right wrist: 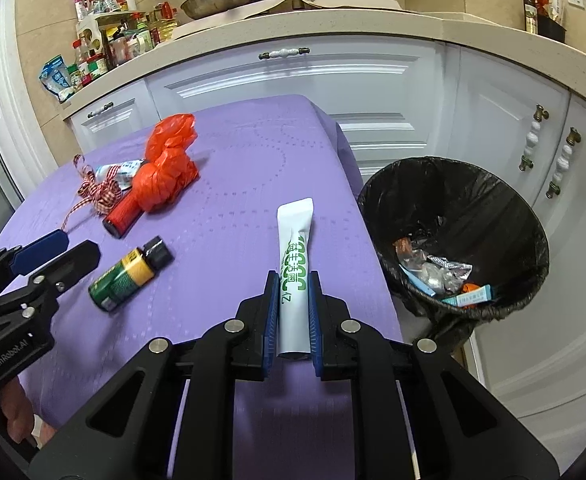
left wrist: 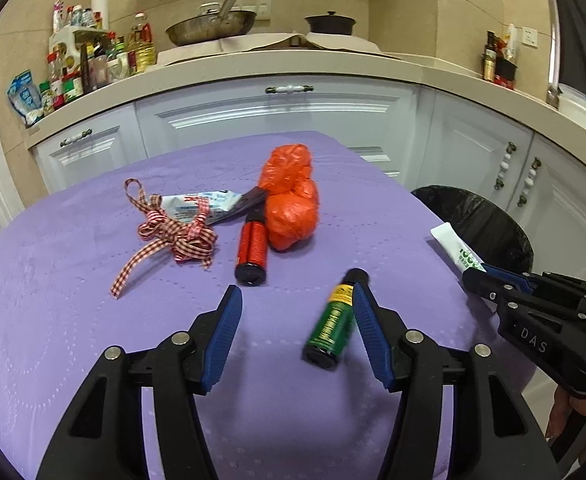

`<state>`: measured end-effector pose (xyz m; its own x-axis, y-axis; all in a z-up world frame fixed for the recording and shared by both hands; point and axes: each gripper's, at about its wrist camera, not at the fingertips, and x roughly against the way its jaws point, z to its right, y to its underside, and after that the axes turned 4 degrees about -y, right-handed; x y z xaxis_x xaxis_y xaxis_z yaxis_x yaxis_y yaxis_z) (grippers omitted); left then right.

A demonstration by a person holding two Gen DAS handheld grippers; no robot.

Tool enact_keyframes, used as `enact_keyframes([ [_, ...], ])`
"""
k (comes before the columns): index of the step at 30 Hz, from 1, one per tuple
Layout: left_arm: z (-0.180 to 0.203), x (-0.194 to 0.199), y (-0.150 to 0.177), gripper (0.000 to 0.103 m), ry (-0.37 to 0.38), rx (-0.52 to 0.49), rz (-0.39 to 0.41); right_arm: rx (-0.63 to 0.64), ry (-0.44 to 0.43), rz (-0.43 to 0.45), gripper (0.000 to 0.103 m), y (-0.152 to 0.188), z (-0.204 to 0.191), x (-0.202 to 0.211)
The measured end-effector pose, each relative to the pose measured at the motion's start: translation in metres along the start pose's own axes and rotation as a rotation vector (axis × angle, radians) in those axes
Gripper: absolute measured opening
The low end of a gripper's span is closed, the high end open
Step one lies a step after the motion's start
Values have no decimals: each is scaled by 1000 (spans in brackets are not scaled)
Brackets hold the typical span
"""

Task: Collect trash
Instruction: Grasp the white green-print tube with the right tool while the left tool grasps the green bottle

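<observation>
My right gripper (right wrist: pixel 293 280) is shut on a white tube with green print (right wrist: pixel 294 252), held above the purple table's right edge; the tube also shows in the left wrist view (left wrist: pixel 455 249). My left gripper (left wrist: pixel 295 300) is open over the table, its right finger beside a green bottle with a yellow label (left wrist: pixel 330 322), which lies flat (right wrist: pixel 127 274). Further off lie a red bottle (left wrist: pixel 252 250), an orange plastic bag (left wrist: pixel 291 200), a checked red ribbon (left wrist: pixel 173 236) and a white wrapper (left wrist: pixel 205 206).
A bin with a black liner (right wrist: pixel 453 236) stands right of the table and holds several wrappers. White cabinets and a counter with bottles, a pan and a pot run behind the purple table (left wrist: pixel 73 280).
</observation>
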<state>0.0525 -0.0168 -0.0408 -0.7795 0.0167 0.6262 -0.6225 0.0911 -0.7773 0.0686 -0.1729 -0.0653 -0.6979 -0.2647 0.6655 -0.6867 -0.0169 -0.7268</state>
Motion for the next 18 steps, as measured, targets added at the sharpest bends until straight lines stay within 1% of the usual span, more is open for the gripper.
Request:
enact_keyframes([
  [3,7,-1,4,57,8,-26,4,-1,3,9,14,5,0,7],
  [9,18,-8,12,56,-2,-70,-3,-7,8,24,14,11,4,18],
  [14,23,-15,17,40,2,-89,-25,-10,7,32,14,12,6,21],
  [15,23,-16,17,32,4,-91,-29,-11,6,32,14,12,6,21],
  [18,24,-16,20,28,5,-100,-26,-10,6,31,14,13,7,22],
])
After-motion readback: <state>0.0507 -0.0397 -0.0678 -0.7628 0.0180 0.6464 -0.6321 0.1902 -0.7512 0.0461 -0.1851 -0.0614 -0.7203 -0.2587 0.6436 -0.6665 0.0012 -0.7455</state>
